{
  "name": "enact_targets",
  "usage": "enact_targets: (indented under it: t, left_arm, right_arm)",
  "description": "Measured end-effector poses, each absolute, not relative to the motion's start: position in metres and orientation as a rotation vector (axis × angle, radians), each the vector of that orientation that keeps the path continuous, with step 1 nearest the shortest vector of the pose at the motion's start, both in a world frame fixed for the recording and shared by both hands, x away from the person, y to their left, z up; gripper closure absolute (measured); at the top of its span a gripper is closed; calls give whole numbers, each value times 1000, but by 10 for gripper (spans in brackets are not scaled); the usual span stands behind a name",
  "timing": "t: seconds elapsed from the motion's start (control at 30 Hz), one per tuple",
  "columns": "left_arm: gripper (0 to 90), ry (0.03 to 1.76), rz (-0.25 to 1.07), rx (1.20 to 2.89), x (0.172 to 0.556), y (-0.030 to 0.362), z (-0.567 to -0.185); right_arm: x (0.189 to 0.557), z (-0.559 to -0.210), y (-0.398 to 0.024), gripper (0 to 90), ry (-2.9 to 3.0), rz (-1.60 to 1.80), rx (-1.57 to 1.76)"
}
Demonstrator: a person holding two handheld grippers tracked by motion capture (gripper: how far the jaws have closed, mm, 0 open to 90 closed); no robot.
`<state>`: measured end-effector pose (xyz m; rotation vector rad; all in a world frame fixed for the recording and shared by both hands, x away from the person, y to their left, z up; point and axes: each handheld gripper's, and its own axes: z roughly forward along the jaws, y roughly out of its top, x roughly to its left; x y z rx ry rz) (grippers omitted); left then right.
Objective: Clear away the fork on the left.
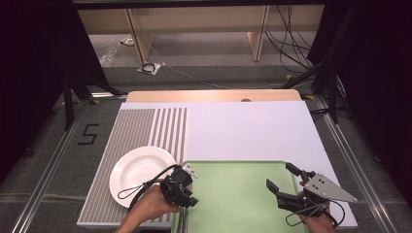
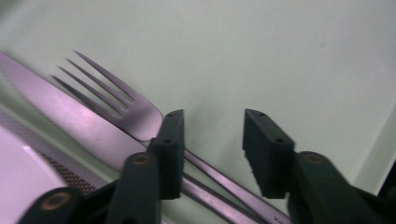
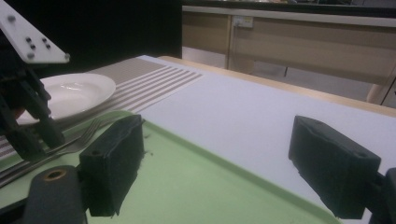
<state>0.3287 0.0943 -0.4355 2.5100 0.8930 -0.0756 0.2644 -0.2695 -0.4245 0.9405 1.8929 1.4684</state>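
Note:
A metal fork and a knife lie side by side along the left edge of a green tray. My left gripper hangs right over their handles, tips down. Its jaws stand apart, and the fork's handle runs under the left jaw and across the gap with no pad pressing on it. My right gripper hovers open over the tray's right part, with nothing between its jaws. The right gripper view also has the fork and the left gripper at its left.
A white plate sits on a grey striped placemat, just left of the tray. A white mat covers the table beyond the tray. The tray's middle is bare green.

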Motion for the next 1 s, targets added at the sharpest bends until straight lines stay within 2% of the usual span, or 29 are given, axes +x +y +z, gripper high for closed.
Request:
enact_targets:
  t: [0.1, 0.33, 0.57, 1.0]
  left_arm:
    - [452, 908, -12, 2454, 327, 102, -421]
    - [388, 958, 76, 2304, 326, 128, -402]
    - [273, 1014, 82, 2224, 326, 144, -399]
    - [191, 1057, 162, 2106, 323, 166, -396]
  right_arm:
    - [264, -425, -270, 189, 1892, 1467, 944]
    - [264, -425, -269, 189, 1893, 1466, 943]
    - [264, -425, -269, 189, 1894, 1465, 943]
    - [264, -425, -269, 188, 1894, 1470, 942]
